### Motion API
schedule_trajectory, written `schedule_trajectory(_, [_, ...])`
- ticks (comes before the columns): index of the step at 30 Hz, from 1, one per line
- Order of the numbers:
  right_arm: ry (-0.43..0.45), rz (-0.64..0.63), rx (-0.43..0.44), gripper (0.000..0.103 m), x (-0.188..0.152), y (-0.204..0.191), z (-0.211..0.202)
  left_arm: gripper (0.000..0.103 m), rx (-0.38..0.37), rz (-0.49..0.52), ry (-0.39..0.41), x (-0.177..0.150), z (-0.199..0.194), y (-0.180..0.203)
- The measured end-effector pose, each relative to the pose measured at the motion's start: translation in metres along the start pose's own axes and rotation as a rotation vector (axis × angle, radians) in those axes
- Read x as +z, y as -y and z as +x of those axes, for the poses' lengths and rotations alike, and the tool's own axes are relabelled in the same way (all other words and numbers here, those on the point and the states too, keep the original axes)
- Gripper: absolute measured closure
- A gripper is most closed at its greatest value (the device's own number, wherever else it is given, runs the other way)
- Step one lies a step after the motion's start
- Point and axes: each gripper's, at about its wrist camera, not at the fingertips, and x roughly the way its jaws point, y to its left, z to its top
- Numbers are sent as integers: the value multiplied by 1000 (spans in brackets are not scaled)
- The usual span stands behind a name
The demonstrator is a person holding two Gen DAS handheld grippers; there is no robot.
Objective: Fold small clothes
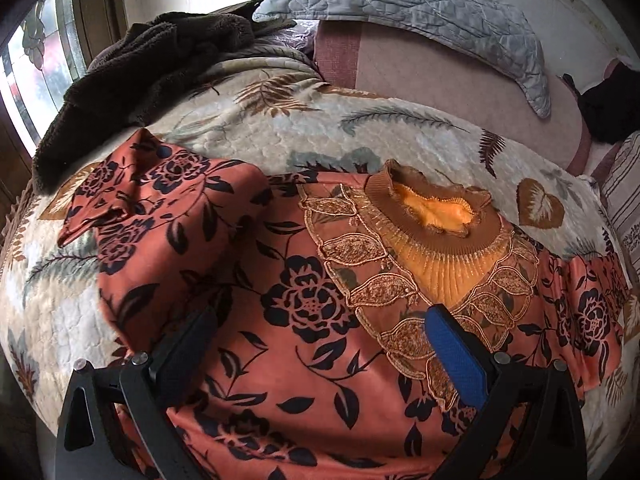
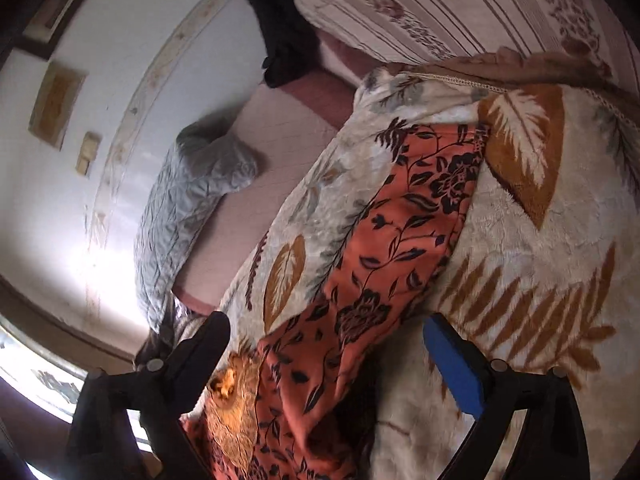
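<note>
Your right tongs point(image 2: 326, 344) are wide open, nothing pinched. View is rolled hard and a bit blurred. Orange floral garment point(image 2: 376, 264) runs between the fingers; one sleeve stretches up across the leaf-print blanket point(image 2: 540, 264) on the bed. Gold embroidered collar point(image 2: 234, 412) sits by your black finger point(image 2: 204, 356); blue pad point(image 2: 452, 364) is over blanket. Grey quilted pillow point(image 2: 188, 208) and striped pillow point(image 2: 432, 12) lie beyond.

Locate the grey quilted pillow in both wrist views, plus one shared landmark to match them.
Left wrist: grey quilted pillow along the top, centre to right, against the wall.
Right wrist: same pillow left of centre, running down the frame.
Shared landmark: the orange floral garment on the leaf-print blanket.
</note>
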Motion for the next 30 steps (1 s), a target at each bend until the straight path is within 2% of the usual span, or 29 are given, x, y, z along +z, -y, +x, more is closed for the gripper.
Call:
schedule_trajectory(3, [47, 85, -74, 24, 35, 31, 25, 0, -18, 30, 9, -3, 13, 5])
schedule_trajectory(5, [98, 141, -101, 40, 55, 51, 39, 0, -2, 62, 14, -3, 18, 9])
schedule_trajectory(10, [208, 205, -228, 41, 98, 84, 56, 0, 26, 147, 99, 3, 18, 18])
schedule_trajectory(15, [218, 172, -220, 44, 124, 96, 79, 0, 33, 199, 129, 5, 18, 31])
schedule_trajectory(16, [214, 156, -222, 51, 127, 95, 84, 0, 37, 208, 130, 4, 19, 33])
schedule_trajectory(17, [210, 142, -237, 71, 130, 95, 90, 0, 43, 218, 132, 3, 20, 34])
schedule_trajectory(19, [186, 133, -262, 93, 133, 98, 99, 0, 58, 235, 135, 2, 21, 37])
schedule_trajectory(20, [192, 135, -262, 95, 131, 97, 98, 0, 65, 236, 136, 2, 22, 37])
schedule_trajectory(24, [223, 72, -172, 97, 117, 68, 76, 0, 54, 202, 162, 6, 13, 30])
schedule_trajectory(30, [195, -32, 16, 97, 80, -17, 33, 0, 70, 139, 217, 15, -10, 5])
